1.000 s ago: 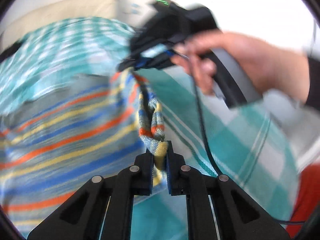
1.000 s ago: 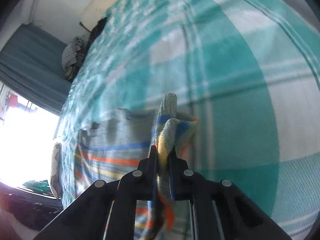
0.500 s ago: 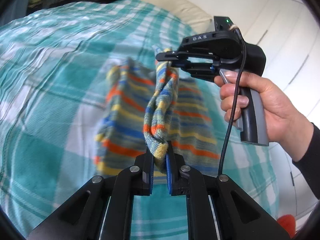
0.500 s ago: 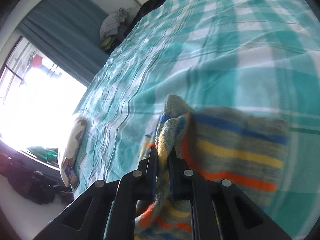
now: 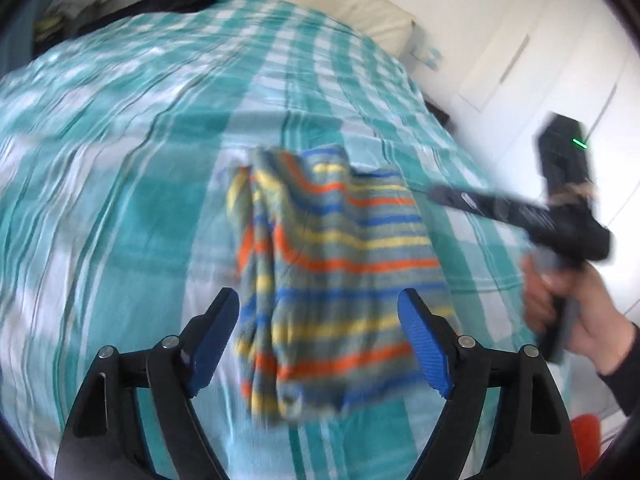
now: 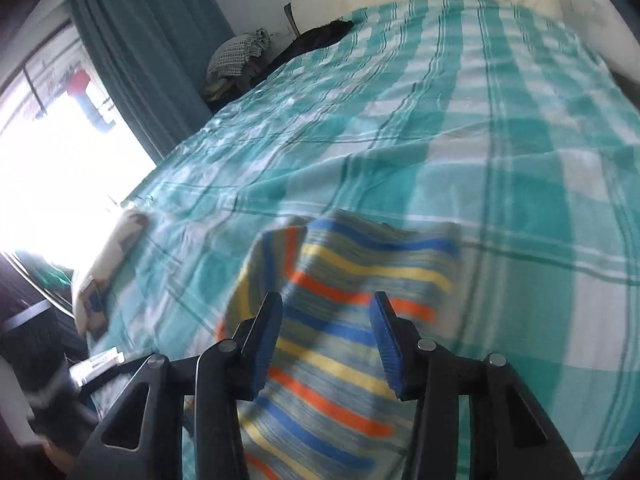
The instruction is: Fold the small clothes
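A small striped garment (image 5: 336,264), grey with orange, yellow and blue bands, lies folded on the teal checked bedspread (image 5: 120,160). My left gripper (image 5: 320,340) is open and empty, hovering over the garment's near edge. My right gripper (image 6: 326,340) is open and empty above the same garment (image 6: 340,320). In the left wrist view the right gripper (image 5: 500,208) is held by a hand at the right, off the cloth and blurred.
A cream pillow (image 5: 320,12) and dark clothes (image 5: 160,8) lie at the bed's head. A heap of clothes (image 6: 240,56) sits by the teal curtain (image 6: 152,48). White cupboard doors (image 5: 540,72) stand at the right. A small pillow (image 6: 108,256) lies at the bed's left edge.
Both grippers let go of the striped garment and opened. It dropped flat onto the bed, folded over. The right gripper drew away to the right.
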Available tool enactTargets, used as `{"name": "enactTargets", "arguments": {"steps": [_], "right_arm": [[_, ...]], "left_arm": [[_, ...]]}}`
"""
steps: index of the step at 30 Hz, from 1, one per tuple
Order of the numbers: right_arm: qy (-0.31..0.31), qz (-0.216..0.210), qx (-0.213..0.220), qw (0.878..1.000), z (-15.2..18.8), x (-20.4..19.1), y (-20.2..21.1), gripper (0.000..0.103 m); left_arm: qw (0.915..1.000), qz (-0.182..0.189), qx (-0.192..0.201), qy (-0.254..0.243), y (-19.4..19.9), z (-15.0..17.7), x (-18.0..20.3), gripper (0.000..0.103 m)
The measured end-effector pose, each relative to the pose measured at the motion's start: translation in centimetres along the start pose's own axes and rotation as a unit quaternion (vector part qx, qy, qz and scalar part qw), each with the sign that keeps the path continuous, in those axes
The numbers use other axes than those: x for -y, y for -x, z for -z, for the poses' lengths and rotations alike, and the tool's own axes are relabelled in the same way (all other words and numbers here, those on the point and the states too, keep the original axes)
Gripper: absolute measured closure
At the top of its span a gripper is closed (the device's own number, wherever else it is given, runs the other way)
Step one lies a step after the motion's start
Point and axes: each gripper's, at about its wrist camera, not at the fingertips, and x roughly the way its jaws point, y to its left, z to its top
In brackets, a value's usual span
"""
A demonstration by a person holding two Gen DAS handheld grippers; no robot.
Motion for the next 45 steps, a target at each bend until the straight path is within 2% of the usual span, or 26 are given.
{"name": "enactTargets", "arguments": {"steps": [1, 2, 3, 4, 5, 7, 8, 10, 12, 14, 16, 17, 20, 22, 24, 25, 27, 29, 31, 33, 37, 41, 42, 44, 45], "right_arm": [[0.013, 0.004, -0.001, 1.0, 0.8, 0.3, 1.0, 0.057], [0.021, -0.002, -0.003, 1.0, 1.9, 0.4, 1.8, 0.058], [0.028, -0.016, -0.01, 0.999, 3.1, 0.2, 2.2, 0.059], [0.035, -0.03, -0.022, 0.999, 4.1, -0.5, 2.0, 0.059], [0.043, -0.04, -0.033, 0.998, 5.0, -1.3, 1.3, 0.06], [0.051, -0.037, -0.065, 0.996, 7.8, -2.2, -1.1, 0.06], [0.057, -0.007, -0.085, 0.995, 9.4, -2.5, -2.9, 0.059], [0.084, 0.033, -0.054, 0.994, 10.7, -3.5, -3.2, 0.058], [0.095, 0.05, -0.044, 0.993, 10.4, -4.5, -2.5, 0.057], [0.088, 0.045, -0.019, 0.995, 9.9, -5.4, -0.6, 0.057], [0.094, 0.05, 0.007, 0.994, 9.7, -6.5, 1.3, 0.057], [0.102, 0.059, 0.016, 0.993, 9.8, -7.1, 1.8, 0.057], [0.104, 0.078, 0.02, 0.991, 11.0, -7.7, 1.3, 0.055], [0.075, 0.081, -0.019, 0.994, 12.0, -6.9, -1.3, 0.054], [0.059, 0.087, -0.05, 0.993, 12.9, -6.1, -3.2, 0.054], [0.064, 0.095, -0.038, 0.993, 13.0, -6.4, -2.9, 0.054], [0.065, 0.095, -0.026, 0.993, 12.7, -7.1, -1.2, 0.053], [0.064, 0.088, 0.006, 0.994, 12.6, -7.6, 1.7, 0.042], [0.069, 0.108, 0.036, 0.991, 13.4, -7.7, 4.1, 0.022], [0.069, 0.137, 0.056, 0.987, 14.9, -7.3, 6.2, 0.019], [0.019, 0.177, 0.042, 0.983, 19.5, -5.8, 8.4, 0.019], [-0.025, 0.213, 0.028, 0.976, 23.8, -4.4, 9.0, 0.019], [-0.042, 0.221, 0.021, 0.974, 24.9, -3.9, 8.9, 0.019], [-0.066, 0.222, 0.007, 0.973, 26.5, -2.7, 8.6, 0.016], [-0.062, 0.222, 0.015, 0.973, 26.9, -2.6, 8.5, 0.013]], "left_arm": [[0.9998, -0.019, -0.003, -0.01, -1.1, -1.0, 0.0, 0.02], [0.9991, -0.041, -0.007, -0.011, -2.5, -1.9, -0.3, 0.025], [0.9981, -0.06, -0.015, -0.007, -3.7, -2.6, -0.8, 0.036], [0.996, -0.085, -0.029, -0.003, -5.2, -3.0, -1.5, 0.079], [0.9931, -0.107, -0.048, 0.007, -6.6, -3.1, -2.2, 0.096], [0.9895, -0.129, -0.054, 0.033, -7.1, -2.7, -4.1, 0.098], [0.9881, -0.138, -0.056, 0.038, -7.0, -2.4, -4.8, 0.098], [0.9892, -0.124, -0.05, 0.06, -5.7, -2.1, -6.0, 0.098], [0.9901, -0.113, -0.035, 0.076, -3.1, -1.5, -6.7, 0.087], [0.9928, -0.089, -0.018, 0.078, -0.8, -1.0, -6.6, 0.037], [0.9962, -0.062, 0.007, 0.06, 1.8, 0.0, -5.0, 0.015], [0.9975, -0.052, 0.012, 0.047, 2.3, 0.3, -4.1, 0.011], [0.9991, -0.038, -0.013, 0.009, 1.5, 1.7, -1.4, 0.011], [0.9956, -0.076, -0.052, -0.016, -0.9, 3.6, -0.7, 0.012], [0.9896, -0.109, -0.09, -0.027, -2.8, 5.5, -1.8, 0.019], [0.9917, -0.1, -0.076, -0.027, -1.9, 5.9, -2.2, 0.019], [0.9935, -0.1, -0.053, -0.017, 0.8, 6.5, -2.8, 0.012], [0.9952, -0.091, -0.035, -0.01, 3.3, 6.9, -3.3, 0.01], [0.9957, -0.089, -0.024, -0.005, 5.4, 7.3, -3.8, 0.007], [0.9958, -0.09, -0.016, -0.001, 6.8, 7.7, -4.2, 0.006], [0.9939, -0.11, -0.011, 0.003, 6.6, 8.9, -5.0, 0.005], [0.9926, -0.113, -0.043, 0.013, 4.4, 11.2, -6.0, 0.003], [0.991, -0.123, -0.051, 0.005, 3.5, 12.2, -6.2, 0.003], [0.9903, -0.132, -0.033, -0.029, 3.2, 13.1, -5.5, 0.0], [0.9888, -0.141, -0.035, -0.037, 3.0, 13.1, -5.3, 0.0]]}}
